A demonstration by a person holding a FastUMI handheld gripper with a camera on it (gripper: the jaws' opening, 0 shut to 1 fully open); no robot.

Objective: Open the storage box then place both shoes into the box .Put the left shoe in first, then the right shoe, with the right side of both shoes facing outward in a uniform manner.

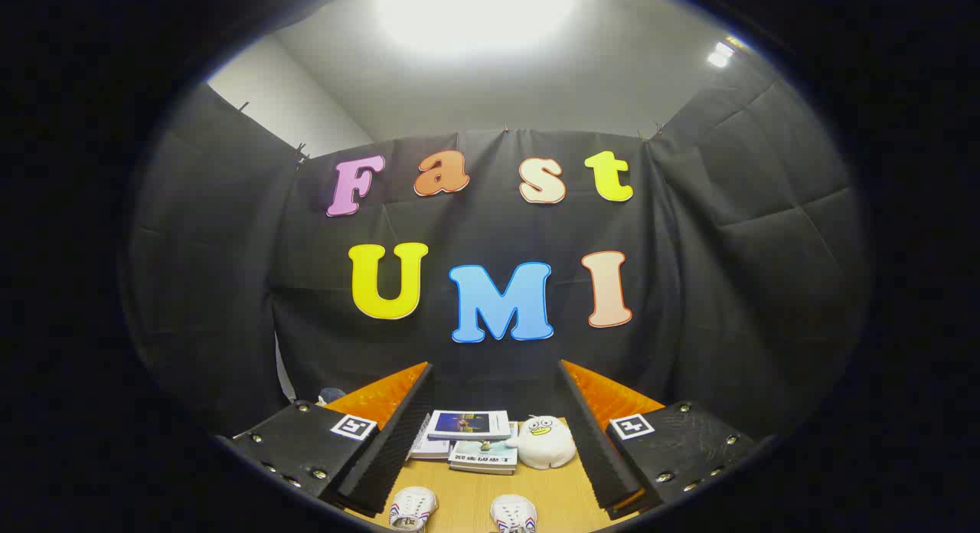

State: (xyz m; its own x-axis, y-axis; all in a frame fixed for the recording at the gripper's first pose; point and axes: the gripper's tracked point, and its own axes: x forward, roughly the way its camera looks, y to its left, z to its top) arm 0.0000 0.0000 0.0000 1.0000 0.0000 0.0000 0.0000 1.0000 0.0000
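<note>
My gripper (494,372) is open, held high over the wooden table (563,498), with nothing between its fingers. Two white shoes with red and blue stripes lie on the table below and between the fingers: one shoe (413,508) close to the left finger, the other shoe (513,513) a little to its right. Only their toe ends show. No storage box is in sight.
Beyond the shoes, a stack of books (468,437) lies at the back of the table, with a white plush toy (543,441) beside it on the right. Black cloth walls close the booth on three sides.
</note>
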